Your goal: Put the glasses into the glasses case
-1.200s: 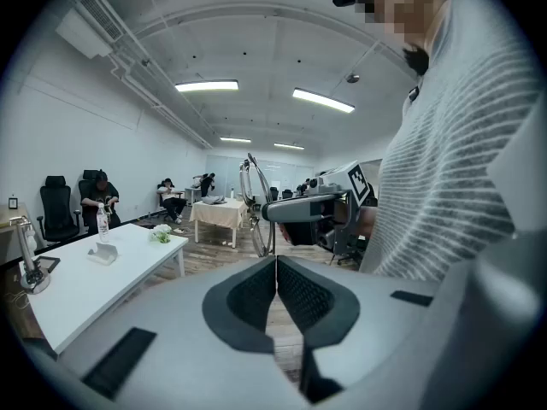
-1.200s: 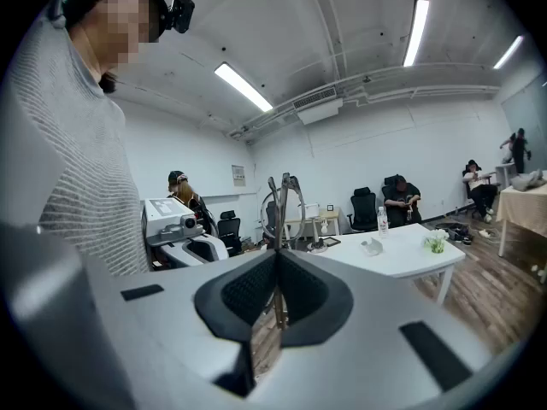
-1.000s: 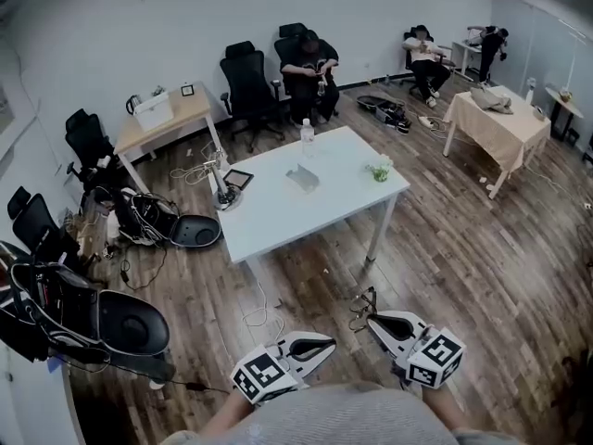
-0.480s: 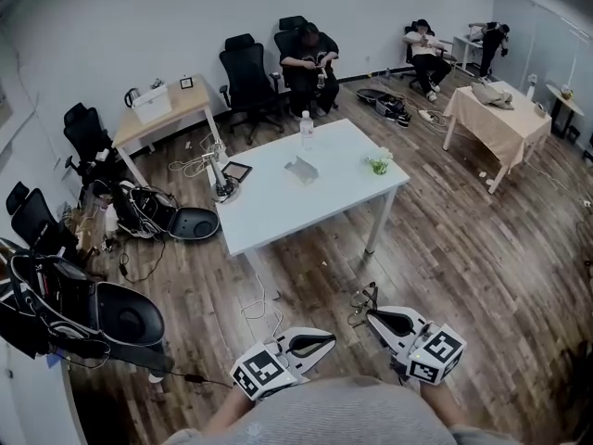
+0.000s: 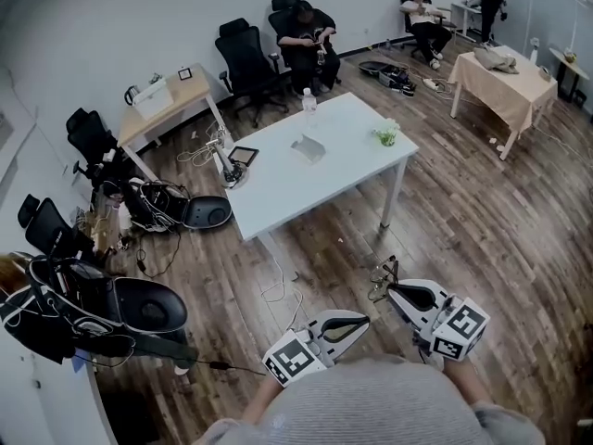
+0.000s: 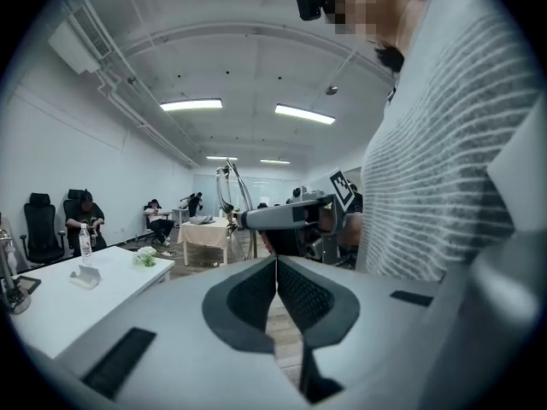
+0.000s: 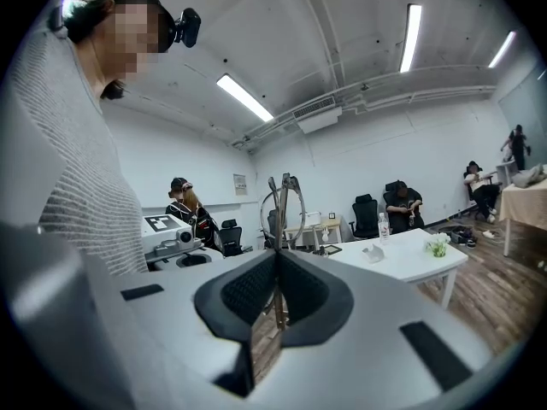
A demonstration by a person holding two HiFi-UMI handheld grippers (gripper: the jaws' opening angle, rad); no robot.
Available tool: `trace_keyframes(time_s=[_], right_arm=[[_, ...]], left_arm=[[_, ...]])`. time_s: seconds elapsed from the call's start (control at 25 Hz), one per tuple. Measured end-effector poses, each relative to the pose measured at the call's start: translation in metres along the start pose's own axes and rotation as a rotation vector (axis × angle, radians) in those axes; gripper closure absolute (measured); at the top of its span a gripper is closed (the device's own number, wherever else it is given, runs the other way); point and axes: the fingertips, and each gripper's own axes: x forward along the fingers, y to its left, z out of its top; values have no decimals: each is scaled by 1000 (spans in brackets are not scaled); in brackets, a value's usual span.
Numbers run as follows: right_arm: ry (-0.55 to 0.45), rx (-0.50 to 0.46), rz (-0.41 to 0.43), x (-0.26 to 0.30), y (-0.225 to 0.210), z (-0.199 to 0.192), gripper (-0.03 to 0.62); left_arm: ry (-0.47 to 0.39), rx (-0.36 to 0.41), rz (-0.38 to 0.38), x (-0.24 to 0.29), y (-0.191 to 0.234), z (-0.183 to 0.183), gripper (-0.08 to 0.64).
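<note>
In the head view my right gripper (image 5: 393, 287) is shut on thin wire-framed glasses (image 5: 382, 276), held over the wood floor. In the right gripper view the glasses (image 7: 286, 202) stick up out of its closed jaws (image 7: 276, 260). Close to its left is my left gripper (image 5: 363, 320), shut with nothing in it; its pads (image 6: 276, 263) meet in the left gripper view, which also shows the glasses (image 6: 229, 188). A pale grey glasses case (image 5: 309, 148) lies on the white table (image 5: 278, 197), well ahead of both grippers, and shows small in the gripper views (image 6: 85, 276) (image 7: 373, 252).
On the table stand a water bottle (image 5: 309, 107), a small plant (image 5: 385, 134) and a tablet (image 5: 241, 156). Cables (image 5: 278, 290) trail over the floor between me and the table. Black bags and chairs (image 5: 120, 304) crowd the left side. People sit along the back wall.
The left gripper has moved right and a little up, closer to the right gripper. The head view has shifted, so the table sits higher in it. The right gripper still holds the glasses.
</note>
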Motion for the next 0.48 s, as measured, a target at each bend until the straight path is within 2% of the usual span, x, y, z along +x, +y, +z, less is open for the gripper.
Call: trace_keyframes(time_s=[0.2,0.48], right_arm=[[-1,8,4,-4,-3,-2,572],[-13,14,19,-1,-8,5,572]], left_arm=[[13,7,19,3,0,0,546],[8,-27,63,3,2,-1,546]])
